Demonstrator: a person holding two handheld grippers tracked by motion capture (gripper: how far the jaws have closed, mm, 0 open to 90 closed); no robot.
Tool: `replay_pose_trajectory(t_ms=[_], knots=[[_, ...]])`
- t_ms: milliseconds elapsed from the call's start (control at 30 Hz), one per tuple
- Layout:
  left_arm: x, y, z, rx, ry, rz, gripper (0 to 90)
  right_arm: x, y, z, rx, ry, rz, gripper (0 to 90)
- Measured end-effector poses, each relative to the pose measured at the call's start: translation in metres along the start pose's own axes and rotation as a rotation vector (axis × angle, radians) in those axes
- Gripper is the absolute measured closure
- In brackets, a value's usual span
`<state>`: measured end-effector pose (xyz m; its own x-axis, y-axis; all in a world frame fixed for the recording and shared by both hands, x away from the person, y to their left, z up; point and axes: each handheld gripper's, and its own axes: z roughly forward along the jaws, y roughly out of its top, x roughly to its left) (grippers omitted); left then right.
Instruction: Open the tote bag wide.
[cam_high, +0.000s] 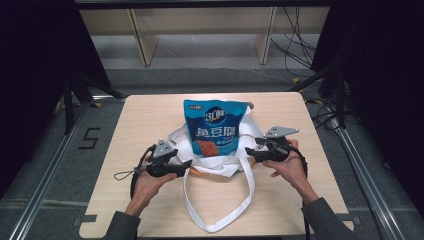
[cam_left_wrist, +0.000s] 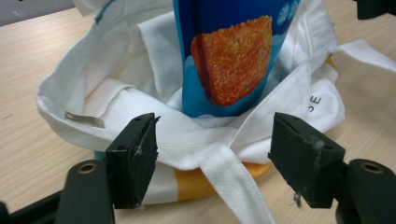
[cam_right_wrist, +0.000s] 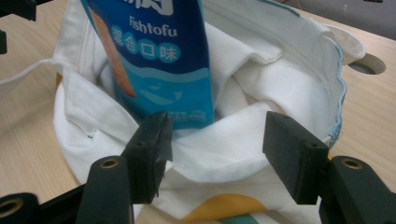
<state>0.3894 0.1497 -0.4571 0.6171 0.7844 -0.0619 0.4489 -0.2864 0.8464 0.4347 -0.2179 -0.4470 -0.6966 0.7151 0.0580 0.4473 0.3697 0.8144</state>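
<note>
A blue fish tofu snack bag (cam_high: 215, 127) (cam_left_wrist: 229, 51) (cam_right_wrist: 154, 60) stands upright inside a white cloth tote bag (cam_high: 220, 162) (cam_left_wrist: 116, 93) (cam_right_wrist: 280, 88) at the middle of the table. My left gripper (cam_high: 187, 164) (cam_left_wrist: 215, 154) is at the tote's left rim, jaws open on either side of the rim fabric and handle root. Over at the tote's right rim, my right gripper (cam_high: 250, 151) (cam_right_wrist: 217, 147) is open too, with the white cloth between its jaws. The tote's long handle (cam_high: 220, 210) loops toward the front edge.
The light wood table (cam_high: 145, 120) has a round hole (cam_right_wrist: 366, 63) near the tote. Wooden frame legs (cam_high: 145, 42) and cables (cam_high: 295, 45) lie on the floor beyond the table. Black curtains close both sides.
</note>
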Motion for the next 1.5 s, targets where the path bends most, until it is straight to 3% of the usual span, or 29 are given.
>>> replay_pose_trajectory(t_ms=[33,67,100,200,267,300,367,433,500,533,600,667,700,733,833,933,1033,1133,1167,1200,1233,1400,1433,1467,1500], knots=[[0.002,0.0,-0.002,0.013,-0.004,0.016,31.5,0.001,0.0,-0.001,0.003,0.001,0.002,41.2],[0.001,0.0,-0.002,-0.004,0.002,-0.005,31.5,-0.002,0.001,-0.001,-0.013,-0.001,-0.044,40.9],[0.002,-0.001,-0.003,-0.005,-0.001,-0.006,31.4,0.002,0.0,-0.003,-0.003,0.006,-0.011,40.5],[0.003,-0.003,-0.006,0.013,0.006,0.007,30.6,0.004,0.001,-0.005,0.013,0.01,-0.001,39.5],[0.003,-0.005,-0.007,0.009,0.006,-0.01,30.1,0.003,0.0,-0.004,-0.015,0.003,-0.038,39.2],[0.004,-0.005,-0.008,0.029,0.003,0.011,29.7,0.003,0.0,-0.005,-0.008,0.001,-0.043,39.0],[0.003,-0.007,-0.008,0.016,0.003,-0.003,29.2,0.006,-0.001,-0.007,0.016,0.011,-0.024,38.7],[0.003,-0.007,-0.01,0.022,0.009,0.006,28.6,0.006,-0.002,-0.006,-0.01,0.007,-0.038,38.4],[0.001,-0.008,-0.011,0.014,0.005,-0.013,28.0,0.007,-0.003,-0.007,-0.006,0.003,-0.031,38.1],[0.0,-0.008,-0.013,0.031,0.011,0.004,27.7,0.008,-0.004,-0.008,0.002,0.004,-0.016,38.0],[-0.002,-0.009,-0.013,0.013,0.009,-0.006,27.0,0.005,-0.004,-0.009,0.0,0.004,-0.057,37.8],[-0.001,-0.011,-0.015,0.021,0.013,0.017,26.6,0.009,-0.006,-0.009,0.008,0.009,-0.027,37.5],[-0.003,-0.012,-0.015,0.007,0.014,-0.004,26.3,0.008,-0.006,-0.009,0.011,0.01,-0.041,37.4],[-0.001,-0.012,-0.016,0.018,0.008,0.006,25.6,0.007,-0.006,-0.009,0.009,0.018,-0.065,37.2],[-0.003,-0.016,-0.016,-0.009,-0.004,-0.033,23.8,0.009,-0.007,-0.01,0.003,0.011,-0.073,36.5],[-0.004,-0.021,-0.015,-0.002,-0.023,-0.047,21.2,0.014,-0.009,-0.011,0.012,0.027,-0.072,35.4],[-0.006,-0.024,-0.016,0.002,-0.018,-0.019,20.6,0.017,-0.01,-0.012,0.017,0.032,-0.091,34.5],[-0.007,-0.025,-0.02,0.017,-0.026,-0.002,20.1,0.02,-0.012,-0.013,0.014,0.034,-0.079,34.5],[-0.009,-0.026,-0.02,0.003,-0.025,-0.012,20.0,0.021,-0.013,-0.013,0.009,0.029,-0.085,34.5],[-0.009,-0.027,-0.022,0.016,-0.025,0.012,20.0,0.021,-0.014,-0.014,0.013,0.033,-0.083,34.5],[-0.011,-0.028,-0.022,0.003,-0.03,-0.003,20.0,0.022,-0.015,-0.014,0.019,0.032,-0.081,34.4],[-0.012,-0.032,-0.025,0.013,-0.023,0.022,19.8,0.023,-0.02,-0.015,0.028,0.04,-0.088,34.1],[-0.011,-0.032,-0.026,0.027,-0.021,0.036,19.8,0.025,-0.022,-0.014,0.034,0.039,-0.068,34.0],[-0.013,-0.033,-0.025,0.012,-0.016,0.013,19.8,0.023,-0.022,-0.013,0.026,0.043,-0.089,33.9],[-0.013,-0.034,-0.027,0.029,-0.017,0.026,19.8,0.023,-0.023,-0.013,0.035,0.038,-0.08,33.7]])
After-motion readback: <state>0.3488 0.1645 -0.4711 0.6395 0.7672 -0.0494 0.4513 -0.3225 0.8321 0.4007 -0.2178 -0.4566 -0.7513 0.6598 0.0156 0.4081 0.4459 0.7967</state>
